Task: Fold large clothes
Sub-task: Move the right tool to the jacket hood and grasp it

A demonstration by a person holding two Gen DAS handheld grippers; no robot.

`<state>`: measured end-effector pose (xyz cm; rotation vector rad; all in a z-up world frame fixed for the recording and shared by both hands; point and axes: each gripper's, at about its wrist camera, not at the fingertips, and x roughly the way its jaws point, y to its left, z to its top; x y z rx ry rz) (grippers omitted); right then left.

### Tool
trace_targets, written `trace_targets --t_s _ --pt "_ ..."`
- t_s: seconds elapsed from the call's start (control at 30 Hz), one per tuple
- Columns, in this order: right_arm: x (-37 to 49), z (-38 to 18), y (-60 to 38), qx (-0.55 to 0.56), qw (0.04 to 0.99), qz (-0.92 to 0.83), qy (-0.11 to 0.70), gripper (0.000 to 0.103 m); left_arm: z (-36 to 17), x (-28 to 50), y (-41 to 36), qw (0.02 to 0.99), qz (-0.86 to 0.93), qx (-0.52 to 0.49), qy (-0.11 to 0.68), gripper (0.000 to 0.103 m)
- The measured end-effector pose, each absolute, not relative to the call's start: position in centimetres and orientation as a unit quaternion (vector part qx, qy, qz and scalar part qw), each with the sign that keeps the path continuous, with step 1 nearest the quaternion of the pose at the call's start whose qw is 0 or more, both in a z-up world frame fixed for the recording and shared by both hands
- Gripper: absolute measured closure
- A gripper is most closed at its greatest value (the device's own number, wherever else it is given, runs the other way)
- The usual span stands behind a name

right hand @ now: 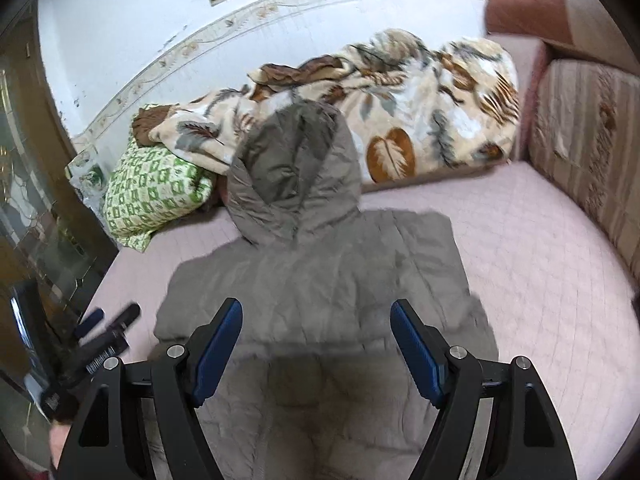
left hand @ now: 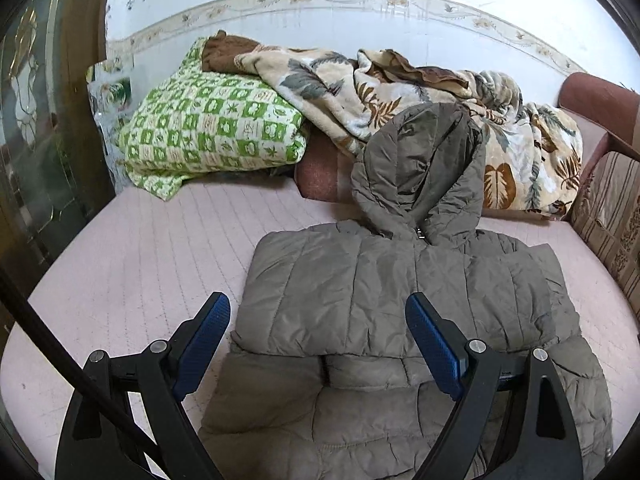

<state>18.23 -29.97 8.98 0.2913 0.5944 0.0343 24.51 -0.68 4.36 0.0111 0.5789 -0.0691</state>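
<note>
Presently, grey hooded jacket (left hand: 400,292) sleeves-folded on pink bed (left hand: 140,248), left gripper (left hand: 318,312) and right gripper (right hand: 316,316) above it, jaws spread, empty.

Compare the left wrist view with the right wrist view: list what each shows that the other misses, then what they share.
Only the left wrist view shows the left claw from behind, open over the jacket, and the zipper at the collar.

Only the right wrist view shows the right claw, open, with the left claw off to its left side.

Both show the hood lying toward the leaf-print blanket, the green checked pillow and the pink quilted cover.
</note>
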Motion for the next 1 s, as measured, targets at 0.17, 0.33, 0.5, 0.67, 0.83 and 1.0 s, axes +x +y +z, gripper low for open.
trace_targets --t_s 0.17,0.33,0.5,0.67,0.83,1.0 --pt "24.4 14.8 -30.8 0.166 0.938 0.035 0.304 0.023 2.9 25.8 -1.1 0.952 -0.045 0.010 0.302 0.014" --pt "33.3 19.4 -31.5 0.198 0.934 0.030 0.297 0.019 1.4 26.6 -1.6 0.954 -0.052 0.018 0.294 0.014" --pt "43.5 20.5 -33.2 0.277 0.909 0.024 0.310 0.016 0.4 27.3 -1.8 0.955 -0.069 0.011 0.289 0.014" --pt "51.9 18.8 -33.5 0.309 0.895 -0.012 0.322 0.014 -0.5 27.4 -1.4 0.963 -0.045 0.056 0.261 0.014" --pt "57.3 17.0 -34.3 0.326 0.892 -0.033 0.312 0.014 -0.7 28.6 0.0 0.954 -0.076 0.004 0.291 0.014" --pt "60.2 14.4 -35.5 0.340 0.887 -0.044 0.308 0.060 -1.7 29.5 0.1 0.946 -0.078 -0.010 0.315 0.014"
